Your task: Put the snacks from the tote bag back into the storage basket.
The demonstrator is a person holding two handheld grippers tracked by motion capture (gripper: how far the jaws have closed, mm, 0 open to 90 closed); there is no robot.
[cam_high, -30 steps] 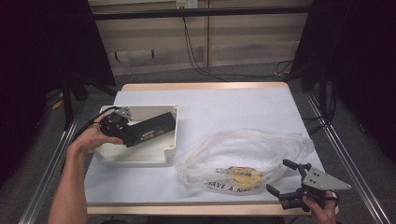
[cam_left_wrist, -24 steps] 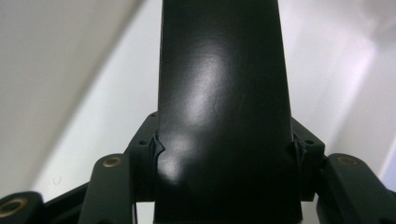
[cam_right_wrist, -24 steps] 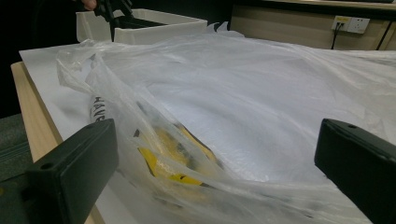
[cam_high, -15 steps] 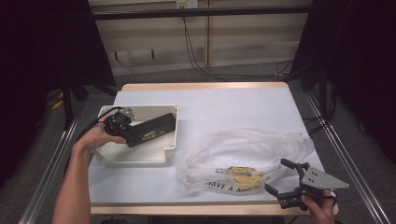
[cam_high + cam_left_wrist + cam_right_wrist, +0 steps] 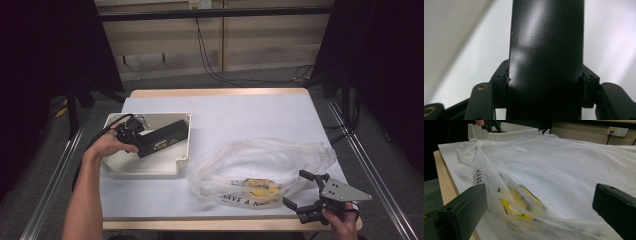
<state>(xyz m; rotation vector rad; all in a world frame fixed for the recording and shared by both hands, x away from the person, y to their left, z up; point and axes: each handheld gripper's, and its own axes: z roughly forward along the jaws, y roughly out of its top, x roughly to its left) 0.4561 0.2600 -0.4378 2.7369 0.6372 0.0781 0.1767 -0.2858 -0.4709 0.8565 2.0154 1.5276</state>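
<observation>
A long black box [image 5: 167, 136] lies slanted in a shallow white tray [image 5: 145, 170] at the table's left. My left gripper [image 5: 149, 142] reaches into the tray from the left and holds the box's near end. In the left gripper view the box [image 5: 546, 45] stands between the jaws, both pads [image 5: 504, 79] touch its sides, and the jaws have just been opening a little. A crumpled clear plastic bag [image 5: 260, 165] with yellow print and black lettering lies at the front right. My right gripper [image 5: 295, 188] stands open at its near corner, and its jaws [image 5: 544, 205] flank the bag [image 5: 564, 165] without touching it.
White paper [image 5: 240, 120] covers the table, with a bare wooden strip [image 5: 200, 223] along the front edge. Metal rails run along both sides of the table. Cables hang from a wall socket [image 5: 197, 4] at the back. The tray [image 5: 509, 132] sits beyond the bag in the right gripper view.
</observation>
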